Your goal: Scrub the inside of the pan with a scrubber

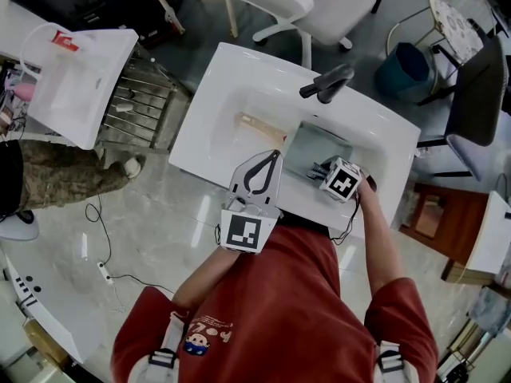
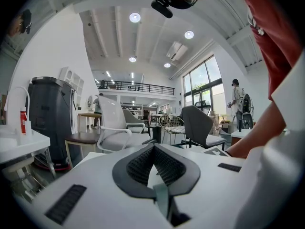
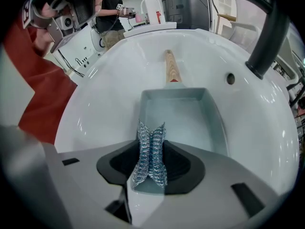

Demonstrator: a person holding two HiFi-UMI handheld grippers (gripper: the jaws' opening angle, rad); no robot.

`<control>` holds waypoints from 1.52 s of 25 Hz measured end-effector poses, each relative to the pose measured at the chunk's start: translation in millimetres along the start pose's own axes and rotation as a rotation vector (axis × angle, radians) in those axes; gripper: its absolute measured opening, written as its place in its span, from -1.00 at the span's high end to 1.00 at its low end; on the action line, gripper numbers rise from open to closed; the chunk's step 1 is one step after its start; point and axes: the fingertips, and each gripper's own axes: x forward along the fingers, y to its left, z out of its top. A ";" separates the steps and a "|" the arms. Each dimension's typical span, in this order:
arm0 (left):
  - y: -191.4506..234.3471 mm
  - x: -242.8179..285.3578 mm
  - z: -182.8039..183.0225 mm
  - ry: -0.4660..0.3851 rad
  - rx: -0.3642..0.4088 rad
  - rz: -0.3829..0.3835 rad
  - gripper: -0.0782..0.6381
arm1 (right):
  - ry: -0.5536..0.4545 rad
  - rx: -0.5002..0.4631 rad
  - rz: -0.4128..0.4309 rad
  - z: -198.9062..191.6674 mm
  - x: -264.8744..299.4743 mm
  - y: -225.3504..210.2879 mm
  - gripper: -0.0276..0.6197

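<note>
Office room with a glossy floor, and a white sink basin (image 1: 231, 78) right in front of you, black faucet (image 1: 327, 82) at its far side and a white office chair (image 1: 319, 2) behind it. The grey square metal pan (image 3: 186, 116) lies in the basin, its wooden handle (image 3: 170, 66) pointing away from your right claw (image 3: 151, 132). That claw is clamped on a silver steel-wool scrubber (image 3: 151, 151), squeezed upright between the pads at the pan's near rim; can't tell if it touches the pan. Your left claw (image 2: 153, 147) is closed tip to tip with nothing in it, held over the basin's near edge beside the right one.
</note>
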 end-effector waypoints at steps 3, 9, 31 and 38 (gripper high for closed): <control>0.9 0.9 -0.9 -0.002 -0.001 -0.002 0.75 | -0.019 -0.005 -0.007 3.0 2.1 -1.3 0.41; -0.3 2.1 -2.1 0.000 -0.003 -0.005 0.75 | -0.005 0.010 -0.046 -2.4 -2.3 -9.4 0.40; 1.6 6.7 -7.4 0.023 -0.005 0.001 0.75 | -0.025 -0.086 -0.366 5.7 -11.2 -87.7 0.40; 0.9 6.9 -7.6 0.026 -0.002 0.004 0.75 | -0.004 -0.155 -0.465 8.4 -9.4 -104.0 0.40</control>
